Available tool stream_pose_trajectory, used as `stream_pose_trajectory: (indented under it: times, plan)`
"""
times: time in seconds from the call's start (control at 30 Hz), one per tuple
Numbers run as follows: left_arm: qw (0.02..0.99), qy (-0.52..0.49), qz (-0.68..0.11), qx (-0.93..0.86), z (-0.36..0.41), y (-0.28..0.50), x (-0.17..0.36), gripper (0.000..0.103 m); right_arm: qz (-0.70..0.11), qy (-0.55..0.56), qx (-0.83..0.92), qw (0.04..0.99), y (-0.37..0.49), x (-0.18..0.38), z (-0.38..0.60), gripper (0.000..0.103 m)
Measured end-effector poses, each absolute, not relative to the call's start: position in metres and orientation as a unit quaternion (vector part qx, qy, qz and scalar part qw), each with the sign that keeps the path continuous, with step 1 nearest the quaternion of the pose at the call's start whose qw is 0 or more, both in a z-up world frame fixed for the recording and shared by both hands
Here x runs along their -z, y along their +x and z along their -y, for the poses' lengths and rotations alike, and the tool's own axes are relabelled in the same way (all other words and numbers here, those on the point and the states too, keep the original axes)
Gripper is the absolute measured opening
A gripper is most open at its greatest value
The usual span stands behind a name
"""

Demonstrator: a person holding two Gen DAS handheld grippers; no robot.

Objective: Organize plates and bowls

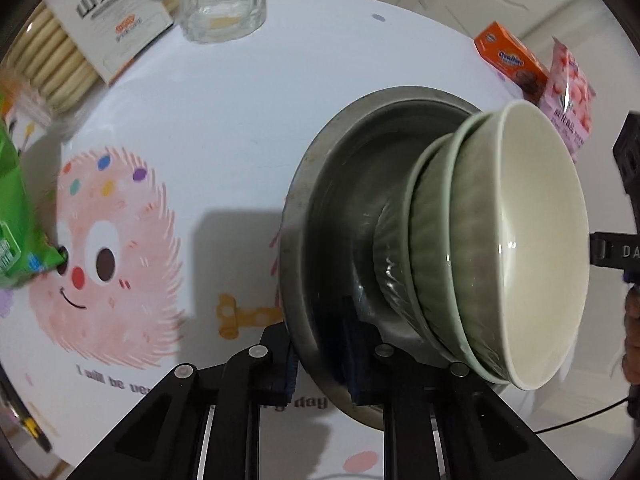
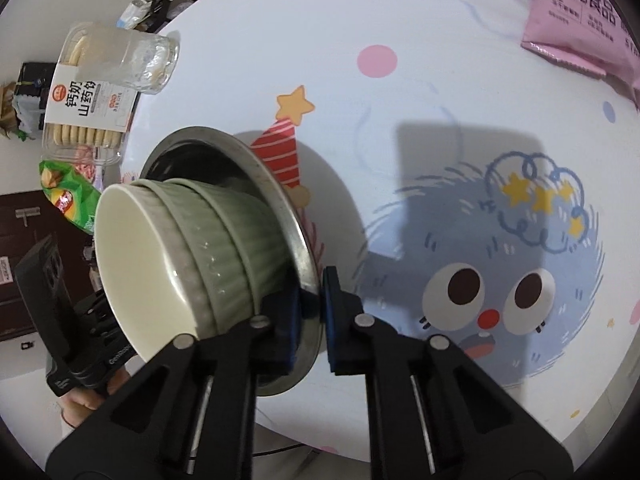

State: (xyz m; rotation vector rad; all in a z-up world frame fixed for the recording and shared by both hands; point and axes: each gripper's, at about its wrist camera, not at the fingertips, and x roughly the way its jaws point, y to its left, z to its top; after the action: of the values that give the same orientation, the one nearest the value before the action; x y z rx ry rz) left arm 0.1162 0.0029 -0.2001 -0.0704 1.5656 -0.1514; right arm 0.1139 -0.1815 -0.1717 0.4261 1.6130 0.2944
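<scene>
Steel pan (image 1: pixel 304 216), wide and shallow, sits on the printed bench (image 1: pixel 224 120) with its rim pinched from two sides. The left gripper (image 1: pixel 320 360) has its jaws closed on the near rim, one blue pad outside the wall and one inside. The right gripper (image 2: pixel 310 320) has its jaws closed on the opposite rim the same way. Just beyond the inner pad of each sits a stack of ribbed green bowls (image 1: pixel 500 240), nested inside the pan.
</scene>
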Motion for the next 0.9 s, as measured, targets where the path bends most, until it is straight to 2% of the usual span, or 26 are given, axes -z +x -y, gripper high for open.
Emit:
stream_pose_trajectory:
  times: [0.3,0.9]
  plan:
    - [0.715,-0.02,-0.696,0.057,-0.001,0.117,0.199,0.017,-0.703,0.174,-0.129,0.677,0.109,0.17,0.174,0.012]
    - [0.743,-0.006,-0.669,-0.004,-0.052,0.112,0.172,0.017,-0.692,0.153,-0.168,0.685,0.116,0.159,0.116,0.014]
